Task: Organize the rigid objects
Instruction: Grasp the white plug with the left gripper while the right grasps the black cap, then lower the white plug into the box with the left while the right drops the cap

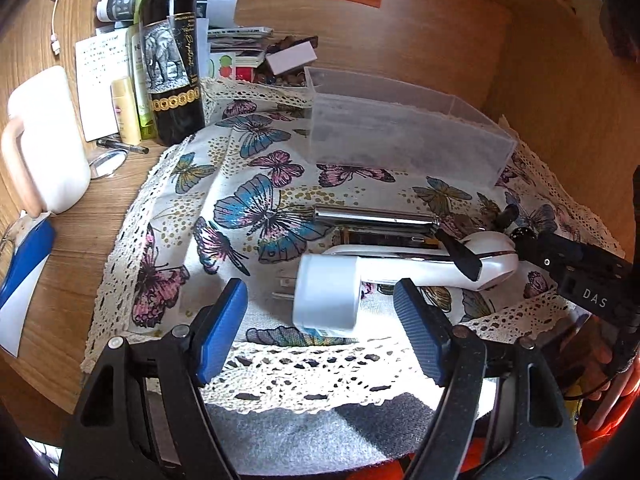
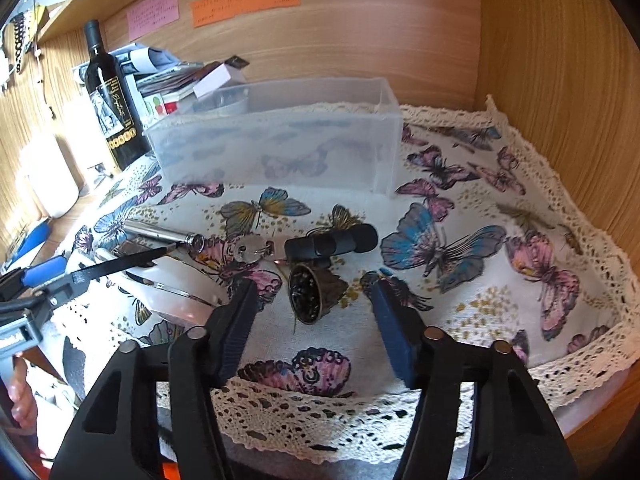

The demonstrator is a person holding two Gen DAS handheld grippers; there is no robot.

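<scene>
A clear plastic bin stands at the back of a butterfly cloth. In the left wrist view my left gripper is open, its blue pads on either side of a white plug adapter. Behind it lie a long white device and a silver pen-like tube. In the right wrist view my right gripper is open, close around a small brass bell. A black cylinder and a key lie just beyond the bell.
A dark wine bottle, a white mug, small bottles and papers crowd the desk at the left. Wooden walls close the back and right side. The right gripper's body shows at the right of the left wrist view.
</scene>
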